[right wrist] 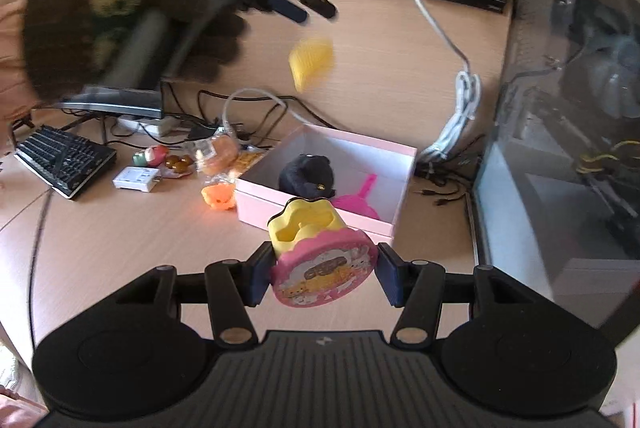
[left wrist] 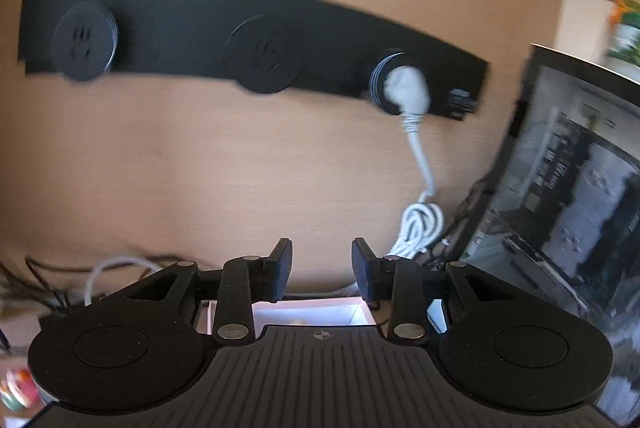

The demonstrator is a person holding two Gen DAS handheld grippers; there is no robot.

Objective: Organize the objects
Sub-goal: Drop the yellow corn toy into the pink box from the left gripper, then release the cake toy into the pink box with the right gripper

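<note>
Right gripper point(right wrist: 324, 274) clamped on a pink-and-yellow toy point(right wrist: 320, 256), held above the surface point(right wrist: 120, 240) just in front of the pink box point(right wrist: 384, 224). The box holds a black plush point(right wrist: 306, 172) and a pink scoop point(right wrist: 360, 198). Left gripper point(left wrist: 322, 268), jaws nearly together with nothing between them, is raised toward the wall. A blurred yellow piece point(right wrist: 312, 62) is in mid-air below it. Small toys point(right wrist: 218, 156) lie left of the box, beside a keyboard point(right wrist: 64, 160).
</note>
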